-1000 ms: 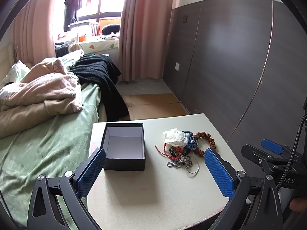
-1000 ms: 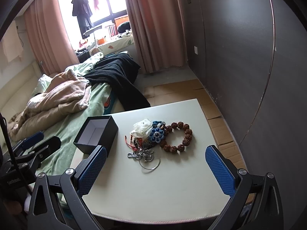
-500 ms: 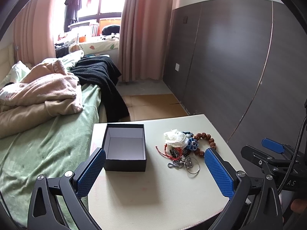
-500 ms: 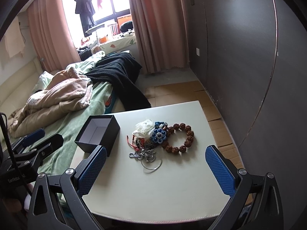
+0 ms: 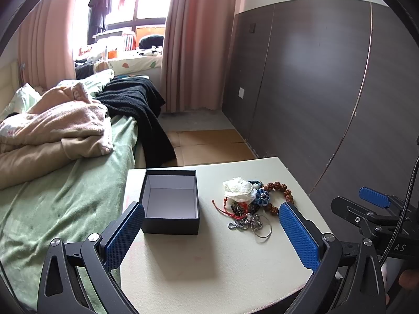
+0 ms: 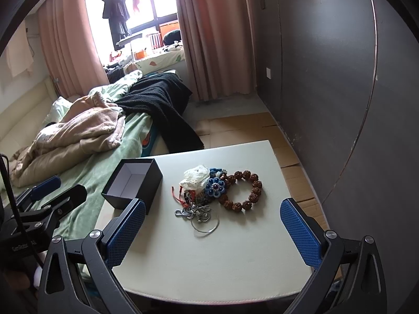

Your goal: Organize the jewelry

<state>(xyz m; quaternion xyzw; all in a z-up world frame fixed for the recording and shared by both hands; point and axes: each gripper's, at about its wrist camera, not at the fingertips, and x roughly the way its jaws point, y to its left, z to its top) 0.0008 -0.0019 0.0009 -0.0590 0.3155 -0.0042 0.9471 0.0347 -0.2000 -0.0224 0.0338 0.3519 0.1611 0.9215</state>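
Right claw (image 6: 213, 231) edged nearer jewelry pile (image 6: 209, 193), both claws spread, left claw (image 5: 210, 233) above table (image 5: 209, 267)

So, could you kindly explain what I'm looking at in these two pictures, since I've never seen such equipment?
No robot here: a person holds a two-finger gripper in each hand, each carrying a fisheye camera looking along its blue-padded fingers. One picture comes from the left gripper, the other from the right gripper. Both are open and hold nothing. On the pale square table stands an open black box with a white inside, empty. To its right lies a tangled jewelry pile: a brown wooden bead bracelet, a blue flower ornament, a red cord, silver chains and something crumpled and white.
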